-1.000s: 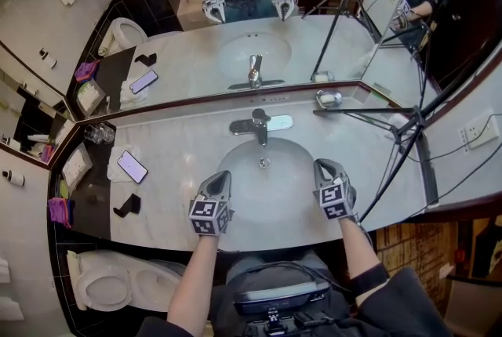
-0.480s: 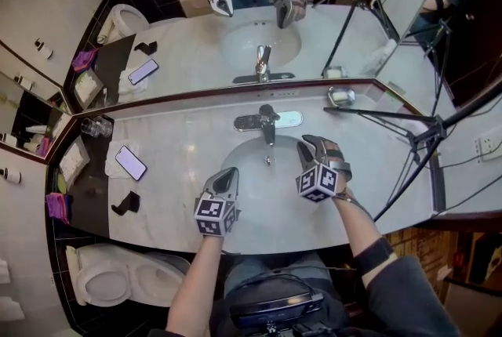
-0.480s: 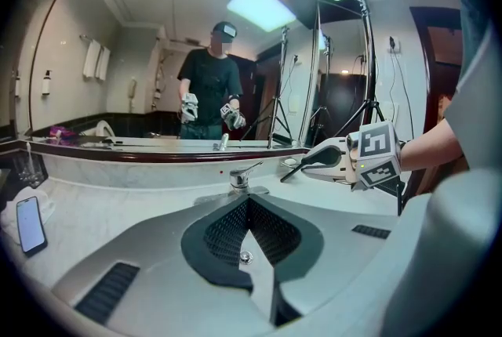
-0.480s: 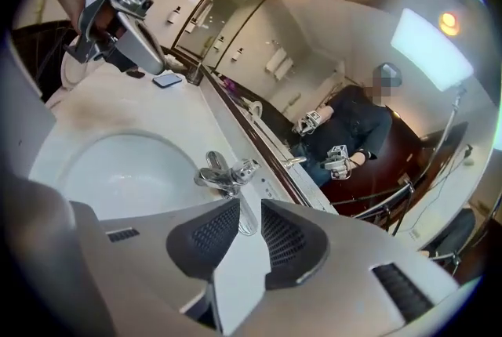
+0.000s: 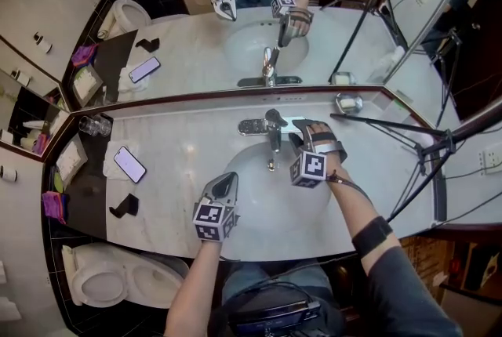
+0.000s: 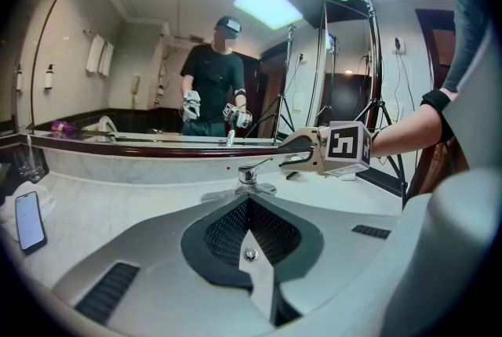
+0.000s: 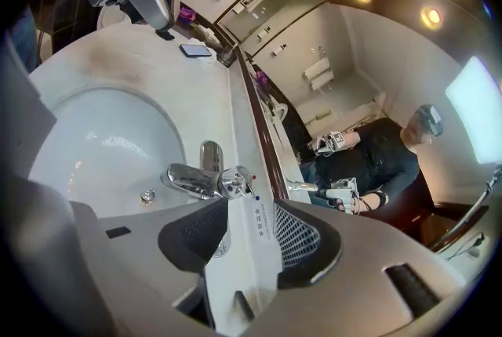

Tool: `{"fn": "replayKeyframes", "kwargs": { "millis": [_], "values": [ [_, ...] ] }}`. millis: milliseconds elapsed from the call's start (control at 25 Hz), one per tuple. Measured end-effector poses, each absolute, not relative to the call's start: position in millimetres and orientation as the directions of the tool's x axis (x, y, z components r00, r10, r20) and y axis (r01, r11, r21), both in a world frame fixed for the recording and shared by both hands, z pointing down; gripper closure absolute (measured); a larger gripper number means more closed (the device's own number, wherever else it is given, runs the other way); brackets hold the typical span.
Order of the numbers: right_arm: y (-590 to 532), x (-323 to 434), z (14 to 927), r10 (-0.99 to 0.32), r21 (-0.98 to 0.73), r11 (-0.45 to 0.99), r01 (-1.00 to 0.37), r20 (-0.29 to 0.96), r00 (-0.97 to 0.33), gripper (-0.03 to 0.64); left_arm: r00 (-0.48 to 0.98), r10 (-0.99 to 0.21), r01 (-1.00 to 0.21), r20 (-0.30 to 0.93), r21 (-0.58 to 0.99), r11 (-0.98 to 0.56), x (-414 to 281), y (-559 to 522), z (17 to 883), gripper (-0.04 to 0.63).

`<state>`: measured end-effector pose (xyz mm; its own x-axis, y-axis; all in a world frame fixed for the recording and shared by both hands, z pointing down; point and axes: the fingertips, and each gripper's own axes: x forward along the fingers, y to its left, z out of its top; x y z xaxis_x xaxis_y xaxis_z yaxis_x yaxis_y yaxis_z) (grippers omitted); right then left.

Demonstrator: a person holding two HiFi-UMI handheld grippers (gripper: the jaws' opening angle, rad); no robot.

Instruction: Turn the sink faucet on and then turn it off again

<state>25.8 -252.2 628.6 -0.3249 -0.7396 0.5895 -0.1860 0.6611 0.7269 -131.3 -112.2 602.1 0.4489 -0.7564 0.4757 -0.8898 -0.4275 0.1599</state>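
- Faucet (image 5: 273, 128): a chrome single-lever unit on the worktop (image 5: 180, 141) at the rear rim of the sink (image 5: 249, 198). Its spout reaches out over the basin.
- Right tool (image 5: 302, 130): held over the far right part of the basin, with its tips just beside the faucet on the faucet's right.
- Right tool, jaws: these have just been opening and now stand wide apart. The right gripper view shows only a strip of worktop and a printed plate between the pads. The faucet body lies just beyond the pad tips, and the pads press on nothing.
- Left tool (image 5: 226, 180): held over the near left rim of the basin, well apart from the faucet and aimed toward it.
- Left tool, jaws: closed together to a point, with nothing between them.
- Phone (image 5: 130, 164): lies flat on the worktop left of the sink.
- Mirror (image 5: 196, 45): stands behind the worktop and reflects the faucet and both tools.
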Motion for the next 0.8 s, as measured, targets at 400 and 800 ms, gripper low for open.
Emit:
{"fn": "replayKeyframes", "kwargs": {
  "millis": [400, 800],
  "values": [
    [-280.4, -1.7, 665.2, -0.697, 0.741, 0.670, 0.047, 0.649, -0.304, 0.414, 0.433, -0.754, -0.899, 0.494, 0.180, -0.399, -139.8, -103.6, 620.5, 0.607],
    [-276.7, -1.7, 681.4, -0.682, 0.724, 0.686, 0.069, 0.674, -0.283, 0.448, 0.422, -0.749, -0.905, 0.511, 0.192, -0.379, -146.1, -96.8, 630.1, 0.607]
  ]
}}
